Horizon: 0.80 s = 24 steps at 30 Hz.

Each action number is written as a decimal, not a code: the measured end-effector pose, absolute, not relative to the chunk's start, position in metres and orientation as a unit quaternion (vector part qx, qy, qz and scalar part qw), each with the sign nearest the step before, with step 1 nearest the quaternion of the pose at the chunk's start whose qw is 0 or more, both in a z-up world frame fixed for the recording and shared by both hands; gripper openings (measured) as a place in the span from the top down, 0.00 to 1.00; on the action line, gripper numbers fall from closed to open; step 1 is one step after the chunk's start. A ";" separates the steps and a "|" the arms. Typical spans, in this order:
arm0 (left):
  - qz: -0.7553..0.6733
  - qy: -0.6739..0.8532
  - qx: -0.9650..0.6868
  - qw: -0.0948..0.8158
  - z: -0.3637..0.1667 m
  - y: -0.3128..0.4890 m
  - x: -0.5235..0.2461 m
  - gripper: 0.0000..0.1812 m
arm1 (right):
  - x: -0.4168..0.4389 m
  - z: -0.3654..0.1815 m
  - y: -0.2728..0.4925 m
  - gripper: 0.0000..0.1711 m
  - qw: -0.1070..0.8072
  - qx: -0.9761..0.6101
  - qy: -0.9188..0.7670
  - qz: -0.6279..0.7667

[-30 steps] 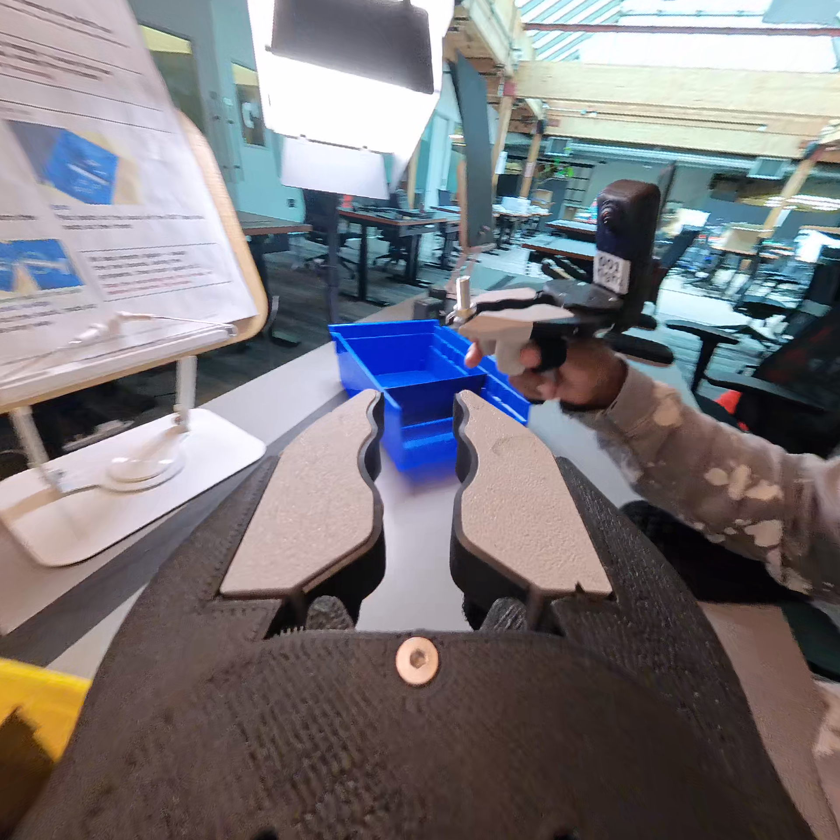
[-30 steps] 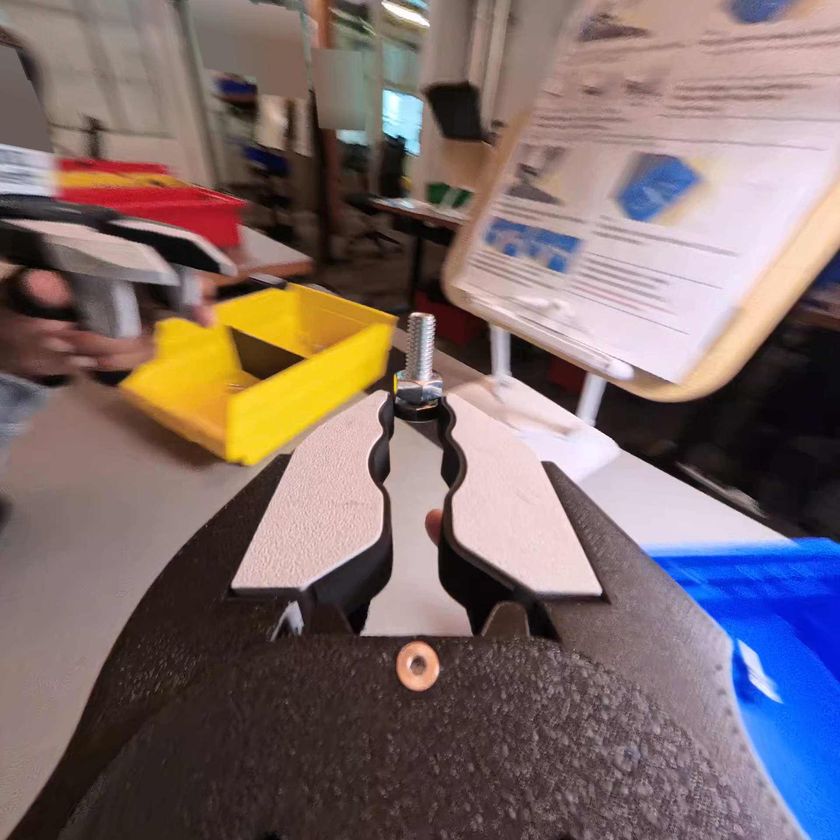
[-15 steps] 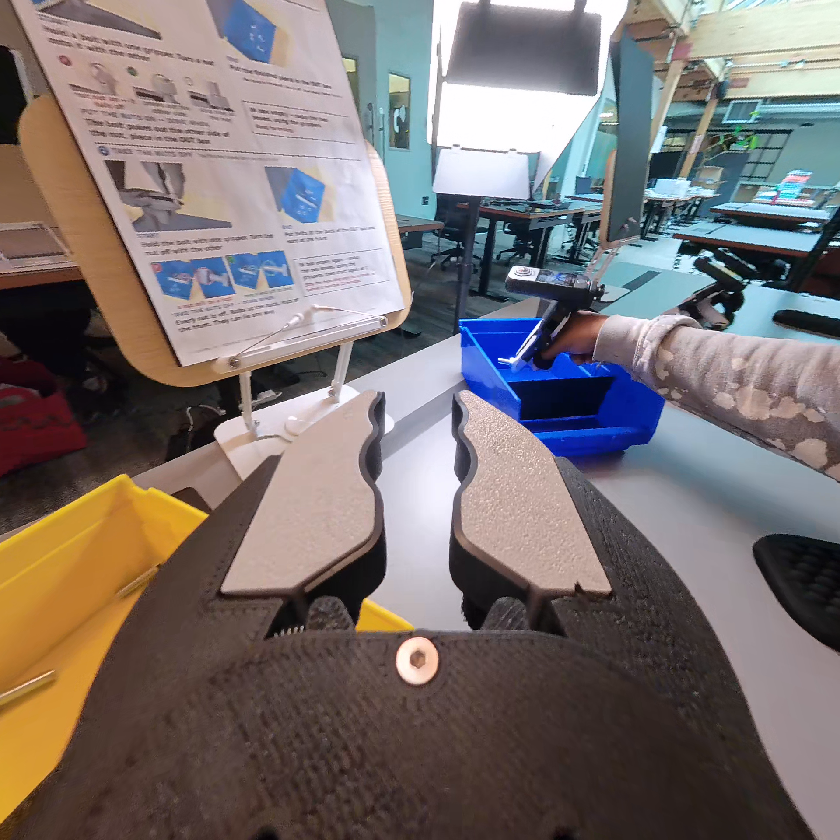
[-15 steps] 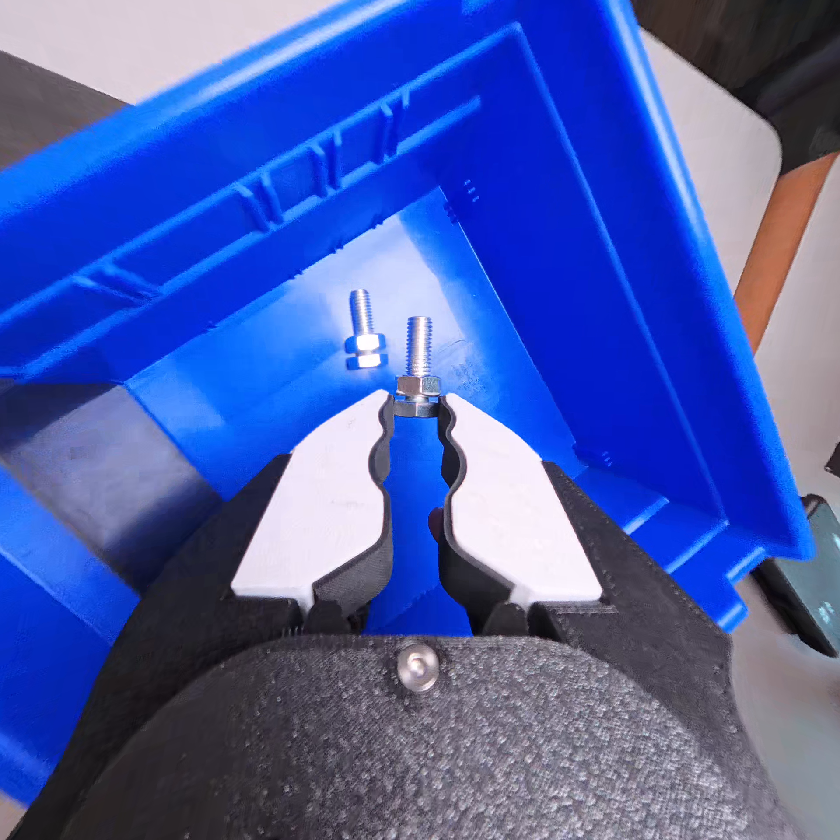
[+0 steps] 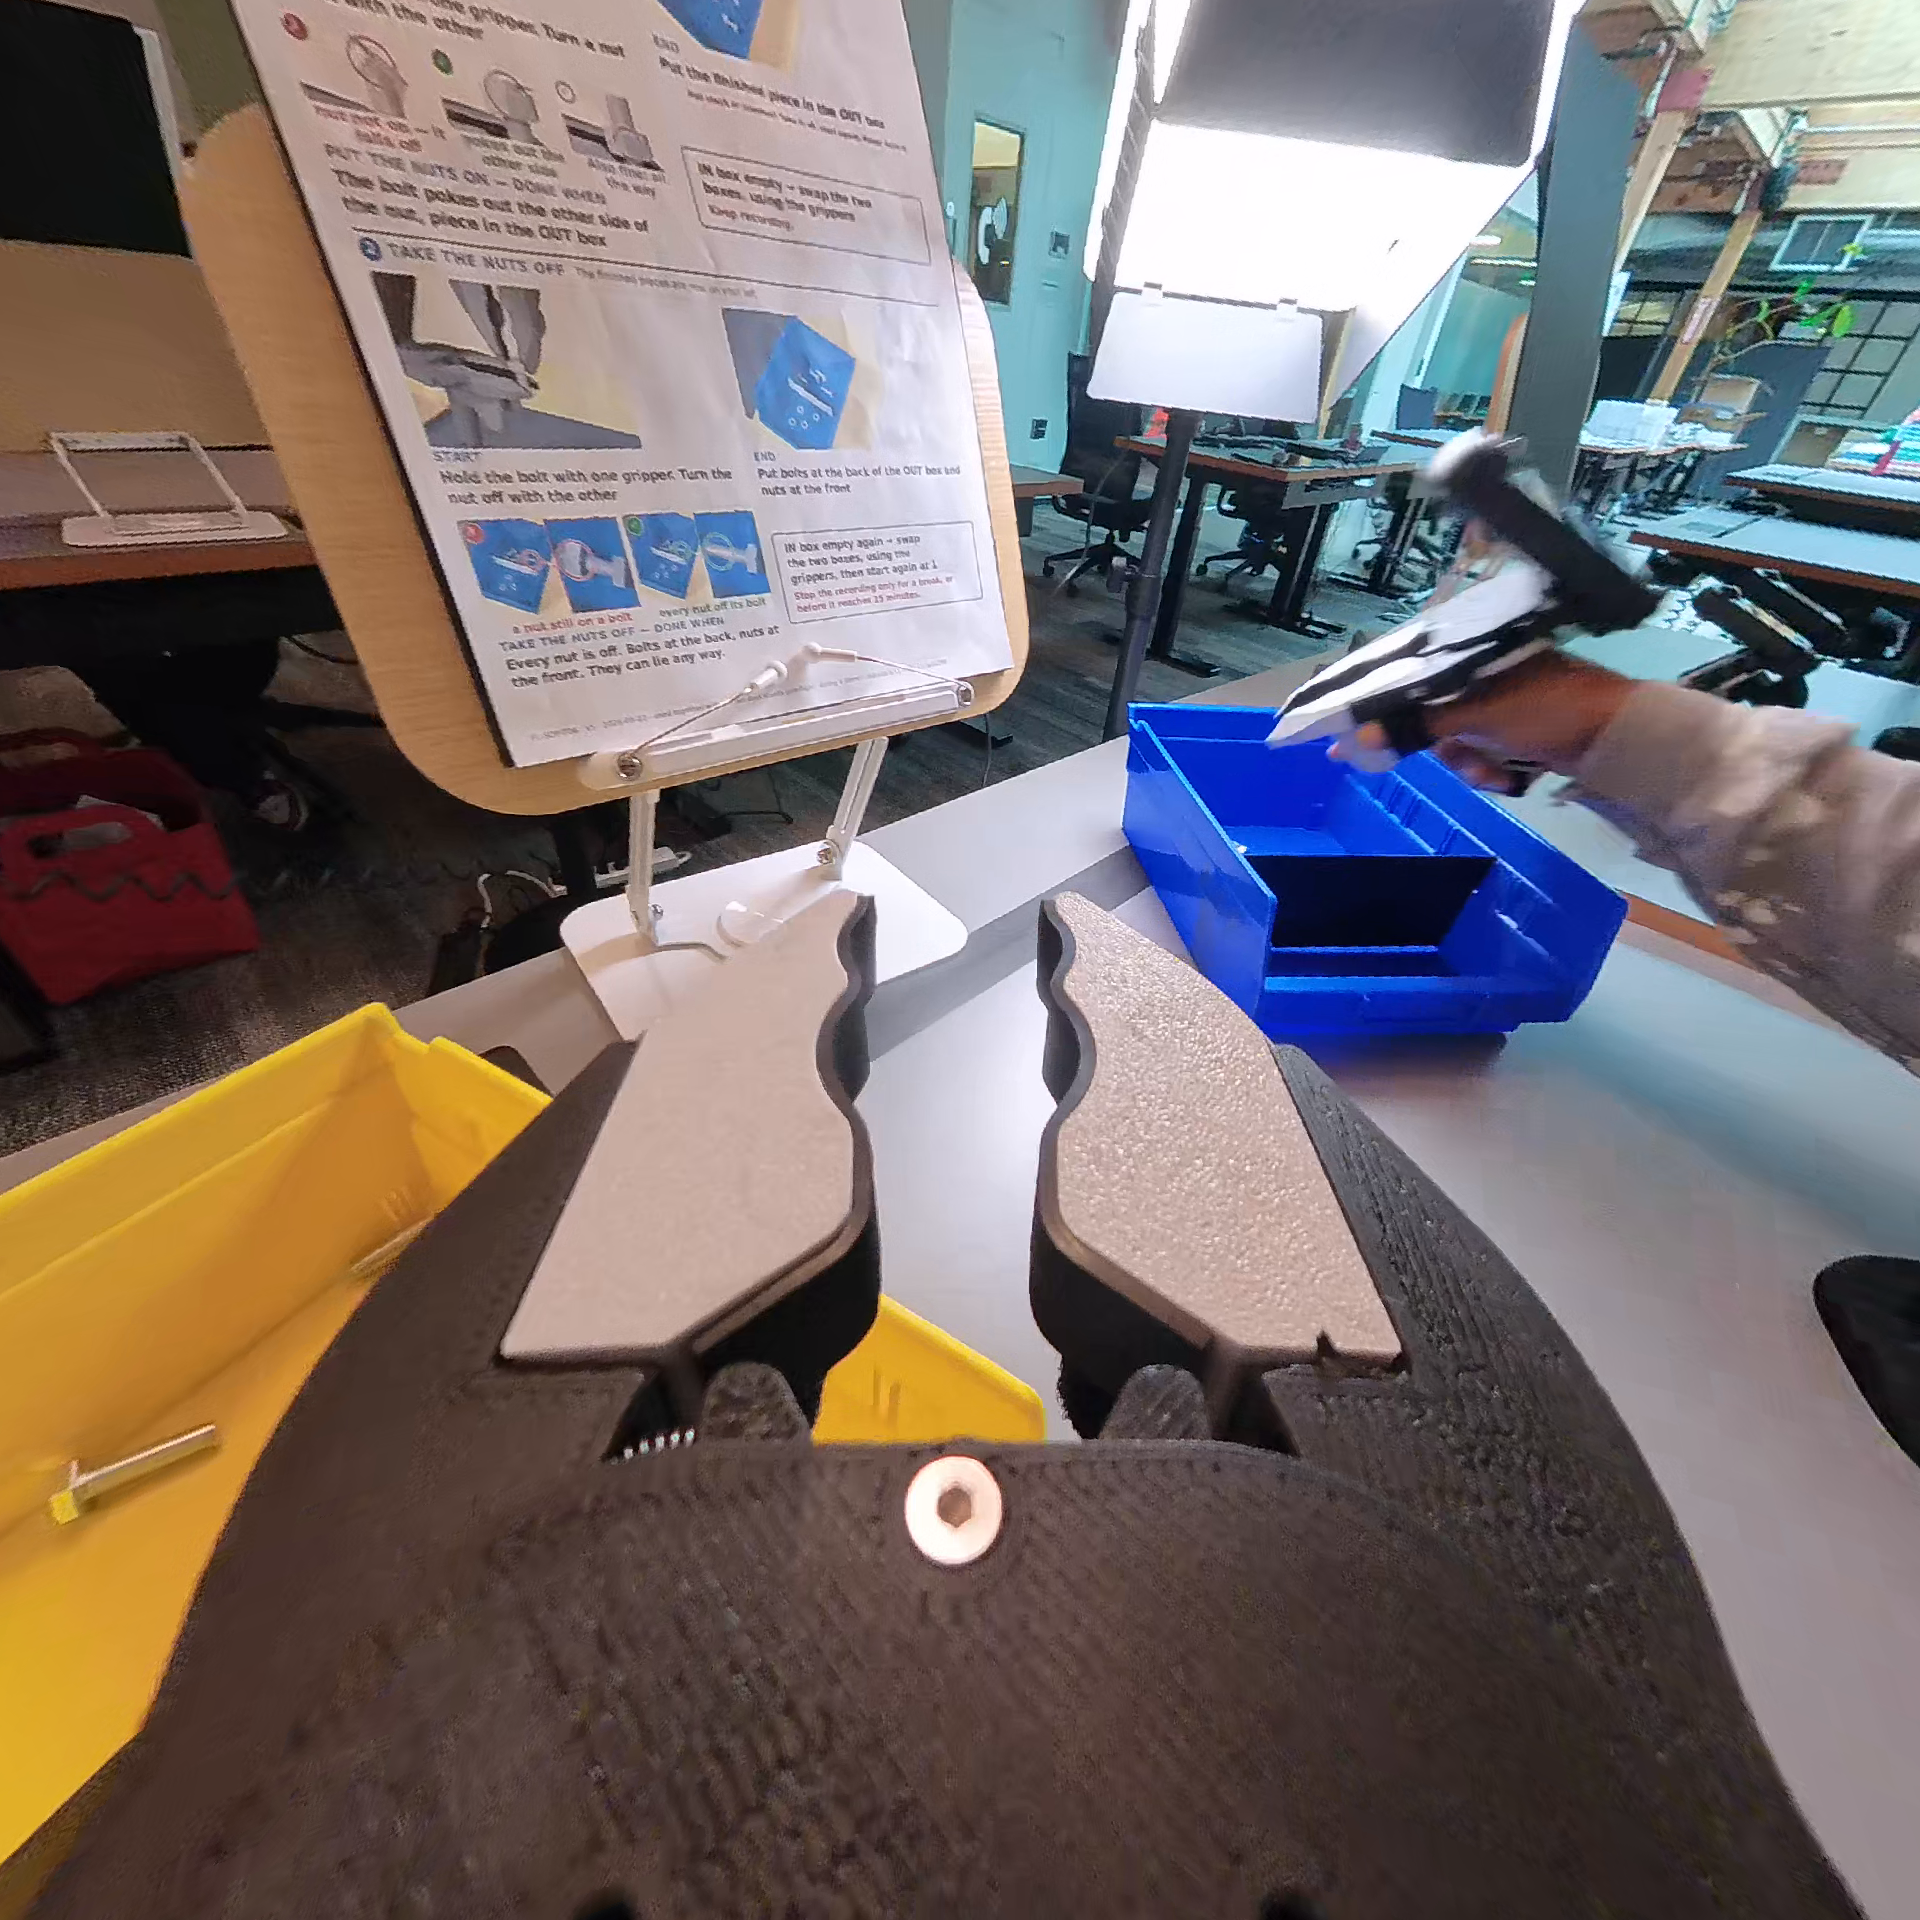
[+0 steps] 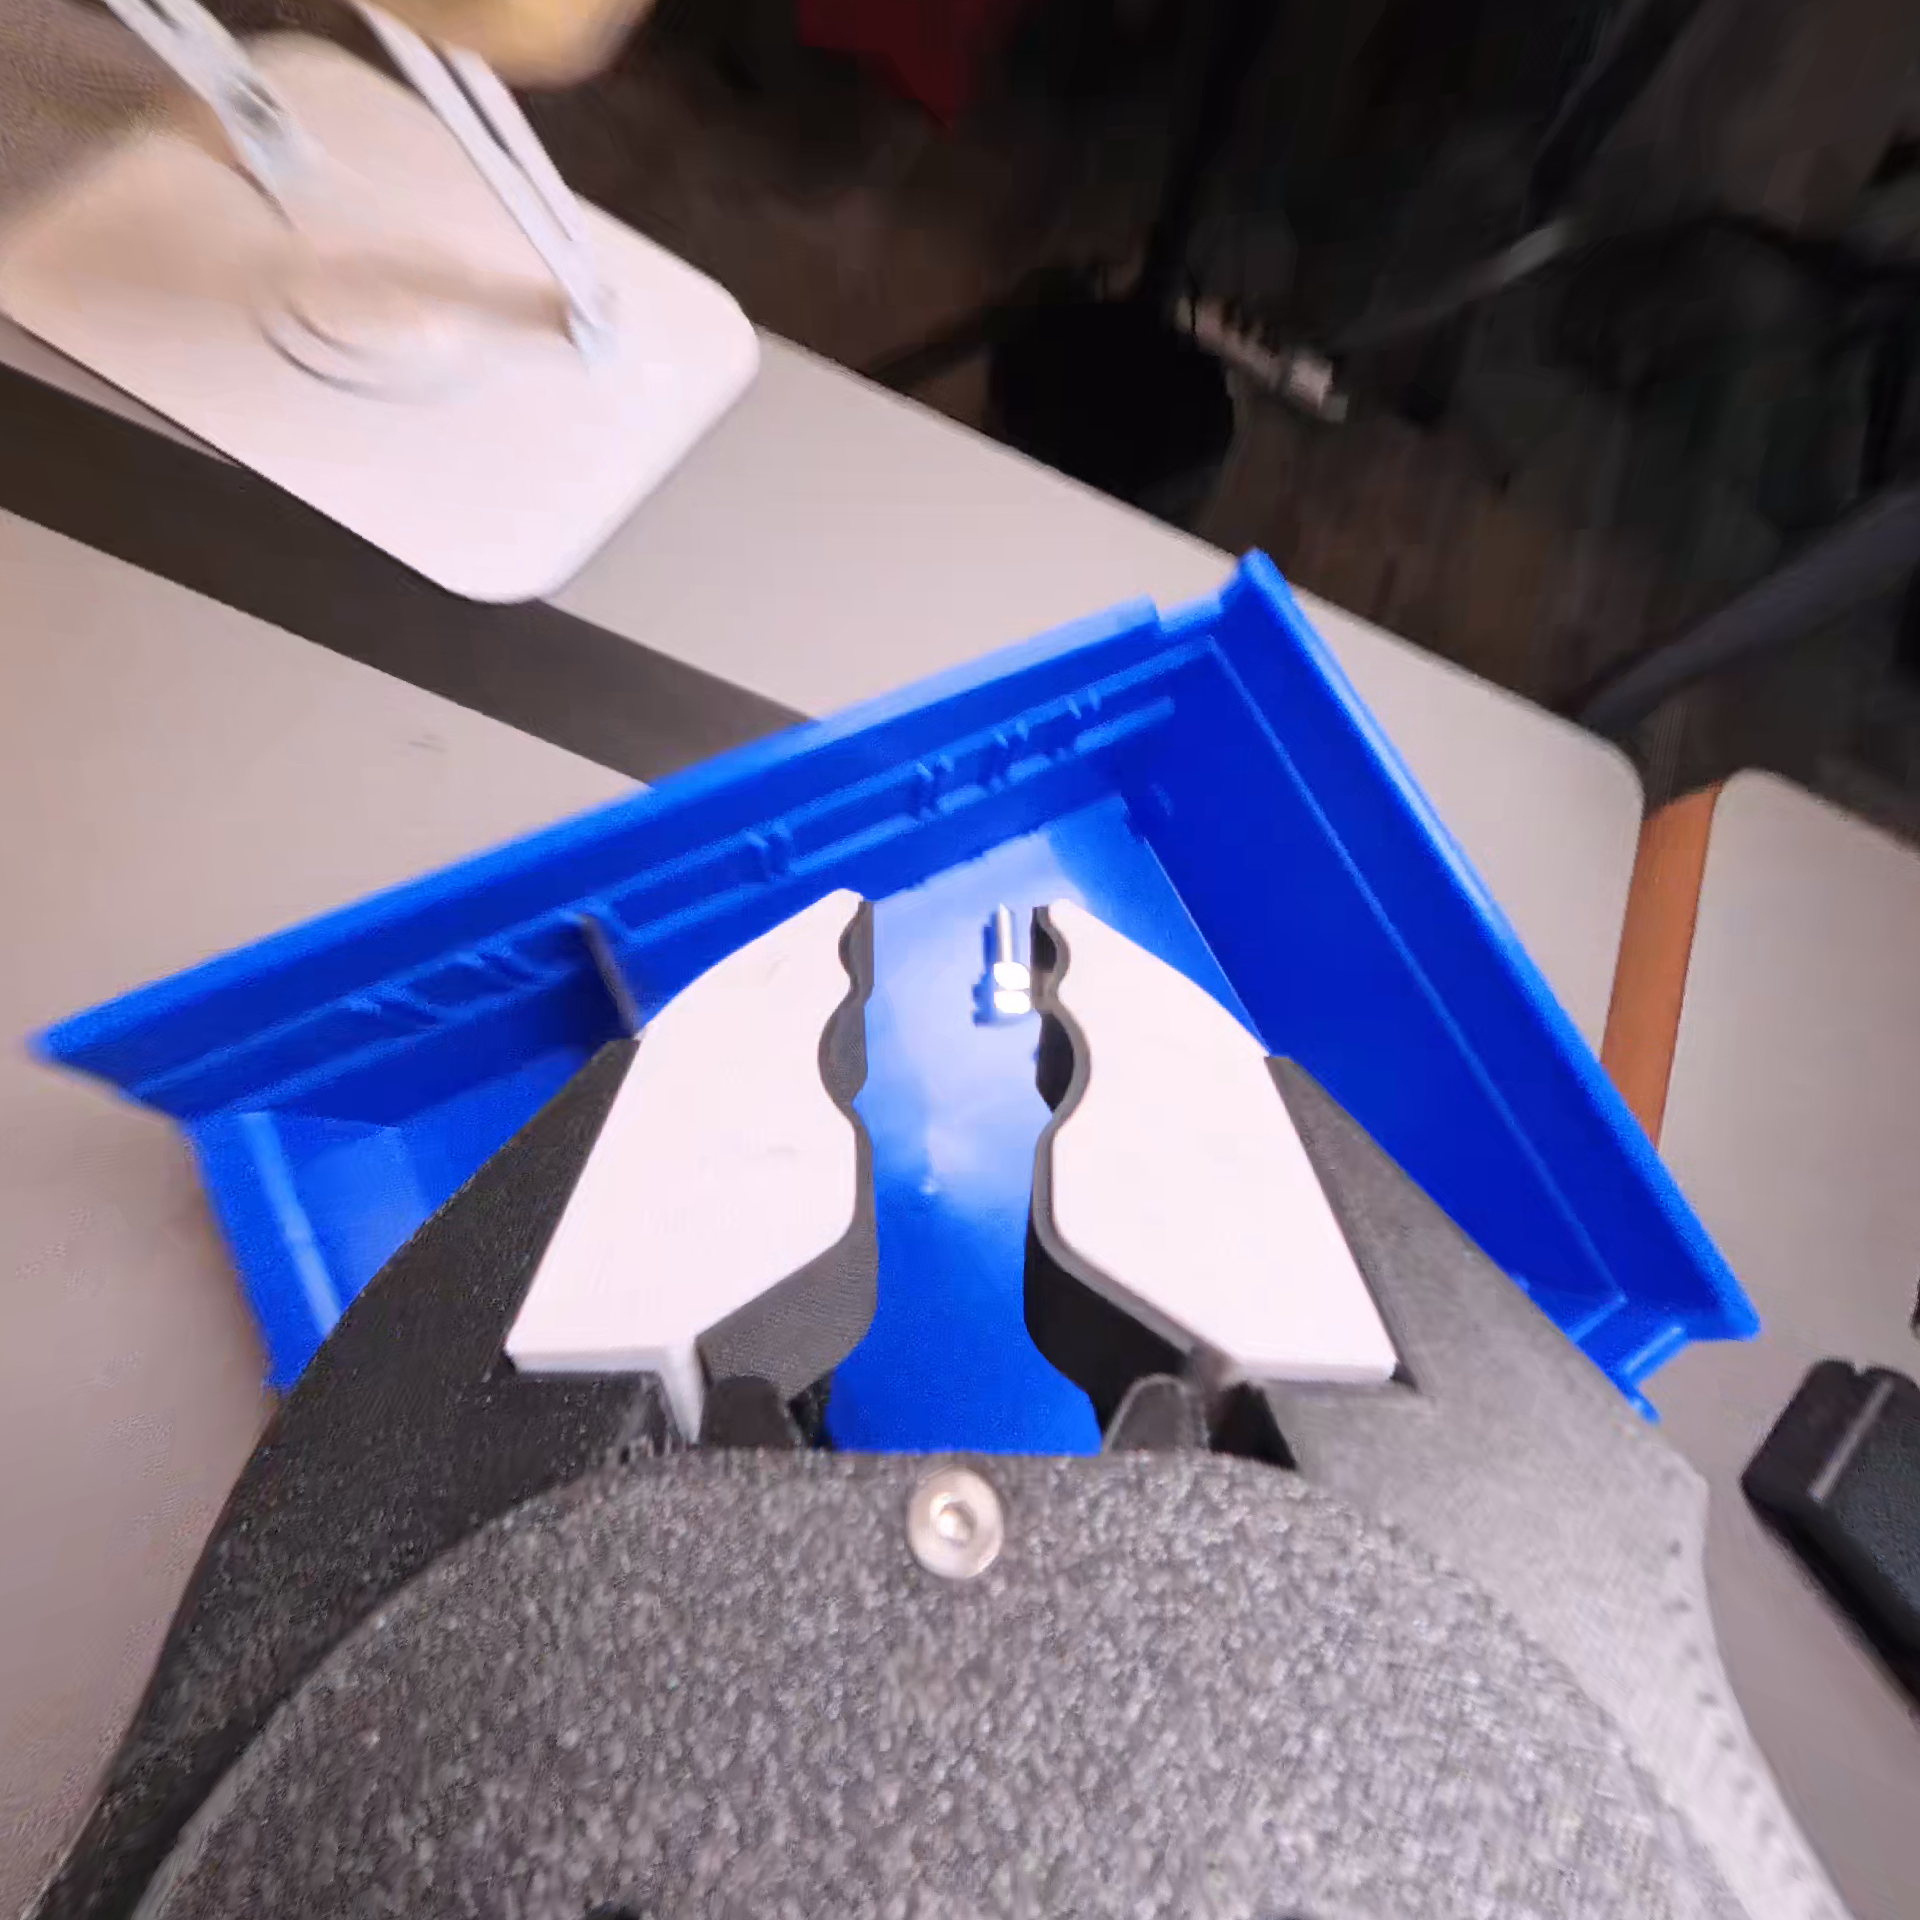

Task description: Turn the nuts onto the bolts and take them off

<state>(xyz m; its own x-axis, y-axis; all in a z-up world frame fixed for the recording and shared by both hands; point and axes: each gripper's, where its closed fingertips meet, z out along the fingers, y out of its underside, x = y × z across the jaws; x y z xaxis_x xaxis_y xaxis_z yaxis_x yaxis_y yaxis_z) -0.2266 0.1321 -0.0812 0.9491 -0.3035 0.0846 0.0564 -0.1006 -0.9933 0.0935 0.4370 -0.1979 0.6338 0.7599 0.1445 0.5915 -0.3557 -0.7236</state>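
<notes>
Spanning an office, grey table (image 5: 1558,1164).

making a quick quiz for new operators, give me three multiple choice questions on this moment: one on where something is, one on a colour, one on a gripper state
1. Where does the bolt with a nut on it lie?
A. inside the blue bin
B. on the bare table
C. in the yellow bin

2. What colour is the bin beside the left gripper?
A. red
B. yellow
C. green

3. What state is the right gripper in?
A. shut on a bolt
B. shut on the bin wall
C. open and holding nothing

Answers:
1. A: the right wrist view shows it on the floor of the blue bin, seen between the fingers.
2. B: the left wrist view shows a yellow bin with a bare bolt in it.
3. C: its fingers stand apart with only the bin floor between them.
</notes>
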 end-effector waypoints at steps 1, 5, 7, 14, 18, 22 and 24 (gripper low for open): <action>-0.130 0.080 -0.730 0.666 -0.080 0.131 -0.230 0.83 | 0.084 -0.174 0.419 0.83 0.425 -0.789 -0.422 0.133; -0.099 0.061 -0.739 0.663 -0.081 0.128 -0.252 0.83 | 0.056 -0.109 0.314 0.83 0.520 -0.686 -0.443 0.249; -0.084 0.051 -0.749 0.655 -0.084 0.127 -0.266 0.83 | 0.047 -0.107 0.259 0.82 0.531 -0.651 -0.450 0.301; -0.015 0.037 -0.823 0.567 -0.116 0.157 -0.344 0.84 | 0.021 -0.191 0.150 0.82 0.466 -0.615 -0.481 0.417; 0.062 0.093 -0.894 0.434 -0.167 0.183 -0.394 0.83 | 0.013 -0.216 0.140 0.84 0.468 -0.598 -0.495 0.423; 0.139 0.214 -0.930 0.262 -0.235 0.191 -0.428 0.82 | 0.013 -0.223 0.137 0.84 0.480 -0.584 -0.508 0.412; 0.189 0.292 -0.919 0.188 -0.258 0.192 -0.439 0.81 | 0.016 -0.225 0.138 0.84 0.479 -0.585 -0.506 0.415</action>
